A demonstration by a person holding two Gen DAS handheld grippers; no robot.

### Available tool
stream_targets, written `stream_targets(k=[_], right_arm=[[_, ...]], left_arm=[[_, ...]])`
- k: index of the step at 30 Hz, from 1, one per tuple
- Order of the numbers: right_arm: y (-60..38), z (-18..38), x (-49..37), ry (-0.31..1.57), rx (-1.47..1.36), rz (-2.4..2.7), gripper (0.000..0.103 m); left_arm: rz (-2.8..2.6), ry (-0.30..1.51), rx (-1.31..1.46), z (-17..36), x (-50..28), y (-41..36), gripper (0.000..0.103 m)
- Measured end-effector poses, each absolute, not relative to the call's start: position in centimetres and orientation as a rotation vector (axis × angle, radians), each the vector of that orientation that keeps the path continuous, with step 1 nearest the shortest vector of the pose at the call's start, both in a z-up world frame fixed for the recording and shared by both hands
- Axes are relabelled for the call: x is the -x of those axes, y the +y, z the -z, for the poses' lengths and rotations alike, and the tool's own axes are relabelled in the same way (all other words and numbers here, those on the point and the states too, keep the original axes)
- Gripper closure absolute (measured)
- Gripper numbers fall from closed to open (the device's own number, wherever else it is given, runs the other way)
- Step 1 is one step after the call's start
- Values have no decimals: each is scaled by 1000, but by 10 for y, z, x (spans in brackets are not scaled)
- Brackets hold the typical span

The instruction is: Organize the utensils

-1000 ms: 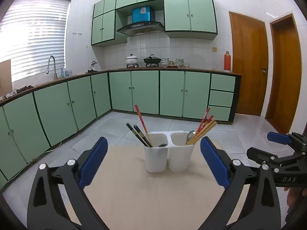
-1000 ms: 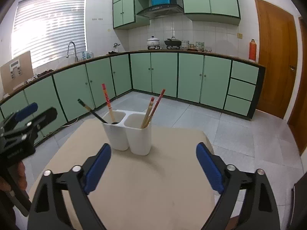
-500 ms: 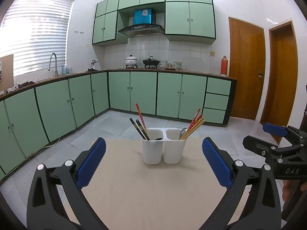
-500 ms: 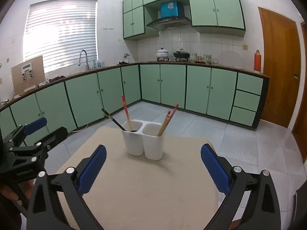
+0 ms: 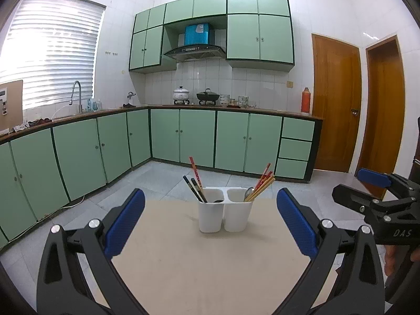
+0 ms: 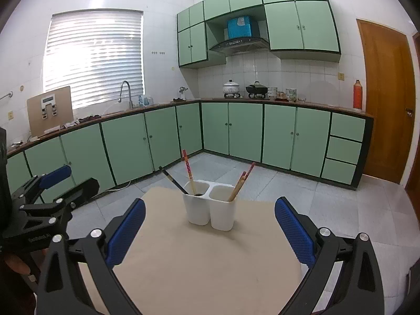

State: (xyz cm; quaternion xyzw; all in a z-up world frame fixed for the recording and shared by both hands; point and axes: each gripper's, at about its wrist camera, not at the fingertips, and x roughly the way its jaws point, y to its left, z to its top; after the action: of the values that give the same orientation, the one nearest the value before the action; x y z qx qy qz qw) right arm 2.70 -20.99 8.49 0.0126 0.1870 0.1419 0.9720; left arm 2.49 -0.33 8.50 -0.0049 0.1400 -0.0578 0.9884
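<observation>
A white two-compartment utensil holder (image 5: 224, 216) (image 6: 210, 214) stands on the far half of a beige table (image 5: 199, 270) (image 6: 204, 265). Its left cup holds black chopsticks (image 5: 194, 188) (image 6: 173, 180) and a red patterned chopstick (image 5: 195, 173) (image 6: 188, 170). Its right cup holds wooden and red chopsticks (image 5: 262, 185) (image 6: 240, 183) and a metal spoon (image 5: 248, 192). My left gripper (image 5: 210, 225) is open, back from the holder, nothing between its fingers. My right gripper (image 6: 210, 229) is also open and empty. Each gripper shows at the edge of the other's view.
Green kitchen cabinets (image 5: 183, 139) run along the far and left walls, with a sink tap (image 5: 76, 92) and pots (image 5: 194, 95) on the counter. Wooden doors (image 5: 333, 105) are at the right. Tiled floor (image 6: 341, 204) surrounds the table.
Both grippers have drawn back and risen away from the holder, which now looks smaller and farther off. Both stay open and empty.
</observation>
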Motion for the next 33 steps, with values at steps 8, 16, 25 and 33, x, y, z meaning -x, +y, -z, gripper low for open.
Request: stream_targets(k=[8, 16, 25, 33], right_arm=[[-211, -91, -23, 361, -32, -300, 6], [-211, -89, -25, 364, -25, -299, 6], [-208, -84, -28, 376, -24, -299, 6], [-207, -84, -31, 380, -23, -300, 6]], left_arm=[[116, 273, 10, -88, -21, -2, 6], [114, 275, 9, -89, -21, -3, 6], [114, 285, -2, -87, -22, -7, 6], [115, 291, -2, -86, -22, -10, 6]])
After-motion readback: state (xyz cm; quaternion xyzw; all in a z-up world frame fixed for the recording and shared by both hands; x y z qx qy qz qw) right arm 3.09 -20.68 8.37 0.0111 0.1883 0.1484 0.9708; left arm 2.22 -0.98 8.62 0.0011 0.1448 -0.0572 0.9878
